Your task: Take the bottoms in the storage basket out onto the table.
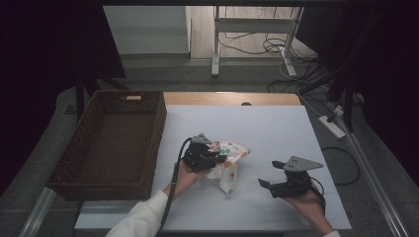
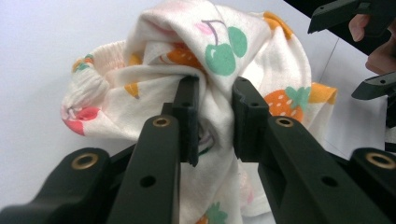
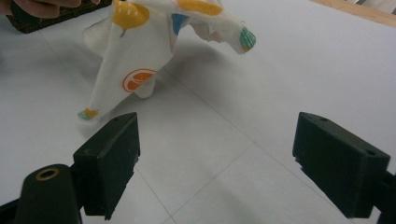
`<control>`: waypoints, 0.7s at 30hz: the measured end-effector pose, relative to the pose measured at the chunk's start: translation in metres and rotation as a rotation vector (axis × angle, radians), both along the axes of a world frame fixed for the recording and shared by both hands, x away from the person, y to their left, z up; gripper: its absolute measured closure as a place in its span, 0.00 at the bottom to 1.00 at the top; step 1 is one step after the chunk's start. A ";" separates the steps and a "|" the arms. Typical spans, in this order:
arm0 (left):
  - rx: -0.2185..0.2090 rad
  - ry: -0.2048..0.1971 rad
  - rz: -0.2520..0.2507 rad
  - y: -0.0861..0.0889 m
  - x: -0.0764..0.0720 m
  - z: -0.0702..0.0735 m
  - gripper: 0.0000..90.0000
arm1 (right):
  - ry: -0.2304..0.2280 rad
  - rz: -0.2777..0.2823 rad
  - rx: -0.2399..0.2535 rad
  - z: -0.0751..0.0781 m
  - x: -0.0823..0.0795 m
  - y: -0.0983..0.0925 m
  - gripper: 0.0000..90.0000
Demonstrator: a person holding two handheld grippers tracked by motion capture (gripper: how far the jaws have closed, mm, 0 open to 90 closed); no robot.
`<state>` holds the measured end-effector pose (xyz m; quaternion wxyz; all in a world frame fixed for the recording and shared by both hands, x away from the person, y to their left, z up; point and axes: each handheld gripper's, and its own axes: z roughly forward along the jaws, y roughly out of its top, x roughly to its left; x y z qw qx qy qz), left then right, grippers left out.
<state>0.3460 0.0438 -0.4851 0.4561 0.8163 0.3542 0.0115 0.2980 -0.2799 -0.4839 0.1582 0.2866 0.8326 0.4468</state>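
Observation:
A white cloth (image 1: 231,159) printed with coloured fruit hangs bunched over the white table top (image 1: 276,123), its lower end trailing toward the surface. My left gripper (image 1: 216,156) is shut on it. In the left gripper view the two black pads (image 2: 187,112) pinch a fold of the cloth (image 2: 187,46) between them. My right gripper (image 1: 269,174) is held to the right of the cloth, apart from it, jaws wide open with nothing between them. From the right gripper view (image 3: 219,154), the cloth (image 3: 135,56) hangs ahead at upper left.
A dark woven basket (image 1: 159,129) stands at the table's left side, nothing visible inside it. A wooden strip (image 1: 232,98) borders the far edge. Cables and a power strip (image 1: 332,126) lie on the floor to the right.

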 end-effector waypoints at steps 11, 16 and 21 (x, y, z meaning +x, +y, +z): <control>0.022 0.009 -0.010 -0.004 0.000 -0.005 0.80 | 0.003 0.000 -0.005 -0.001 0.001 0.000 0.17; 0.039 -0.007 -0.039 -0.007 -0.002 -0.003 0.67 | 0.004 0.002 -0.004 -0.001 0.001 0.001 0.17; 0.102 -0.105 -0.037 -0.012 -0.011 0.011 0.43 | 0.004 0.002 -0.004 -0.001 0.001 0.000 0.17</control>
